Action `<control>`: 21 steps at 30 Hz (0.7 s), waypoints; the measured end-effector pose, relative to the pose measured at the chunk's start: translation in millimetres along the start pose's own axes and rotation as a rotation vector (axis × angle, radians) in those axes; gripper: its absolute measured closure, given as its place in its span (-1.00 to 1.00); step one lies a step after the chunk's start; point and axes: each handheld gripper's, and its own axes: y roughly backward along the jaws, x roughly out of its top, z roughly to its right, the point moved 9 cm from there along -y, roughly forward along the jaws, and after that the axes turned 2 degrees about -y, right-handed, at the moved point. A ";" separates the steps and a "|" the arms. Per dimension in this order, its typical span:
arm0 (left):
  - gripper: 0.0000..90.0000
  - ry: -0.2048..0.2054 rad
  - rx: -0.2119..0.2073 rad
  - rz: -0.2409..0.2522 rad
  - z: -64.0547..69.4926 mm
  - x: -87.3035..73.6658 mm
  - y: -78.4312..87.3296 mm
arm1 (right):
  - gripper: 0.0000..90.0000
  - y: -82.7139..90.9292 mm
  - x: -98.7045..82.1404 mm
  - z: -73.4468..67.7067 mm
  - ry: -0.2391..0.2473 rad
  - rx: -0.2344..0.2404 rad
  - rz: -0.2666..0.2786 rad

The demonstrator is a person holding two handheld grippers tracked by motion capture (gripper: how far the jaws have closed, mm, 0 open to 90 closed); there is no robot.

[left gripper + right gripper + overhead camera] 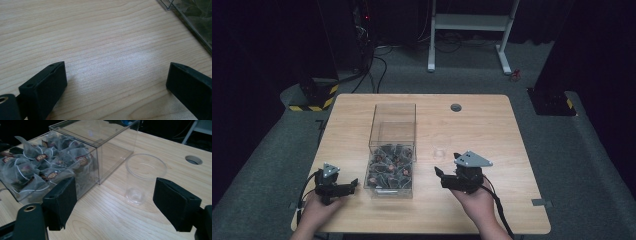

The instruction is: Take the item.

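right gripper view: tea bags (37, 167) in box (100, 157); clear cup (142, 177); both grippers released, empty.

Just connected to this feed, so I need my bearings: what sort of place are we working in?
Probably a lab or data-recording studio, not a home. A bare wooden table stands on grey carpet among dark drapes, with a hazard-striped equipment base and loose cables behind. A clear box of tea bags and a plastic cup look staged.
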 end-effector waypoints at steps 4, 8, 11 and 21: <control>-0.92 0.001 0.000 0.000 0.1 0.0 0.0 | -0.54 -5.0 4.3 -10.6 0.021 0.023 0.004; -0.92 -0.002 0.000 -0.001 -0.1 -0.1 0.1 | -0.51 -9.4 6.5 -20.9 0.028 0.046 0.001; -0.92 0.000 0.000 0.000 0.0 0.0 0.0 | -0.49 -14.1 7.1 -27.8 0.044 0.058 -0.004; -0.92 -0.005 0.001 -0.001 -0.4 0.0 0.1 | -0.45 -25.5 8.7 -49.1 0.068 0.102 -0.017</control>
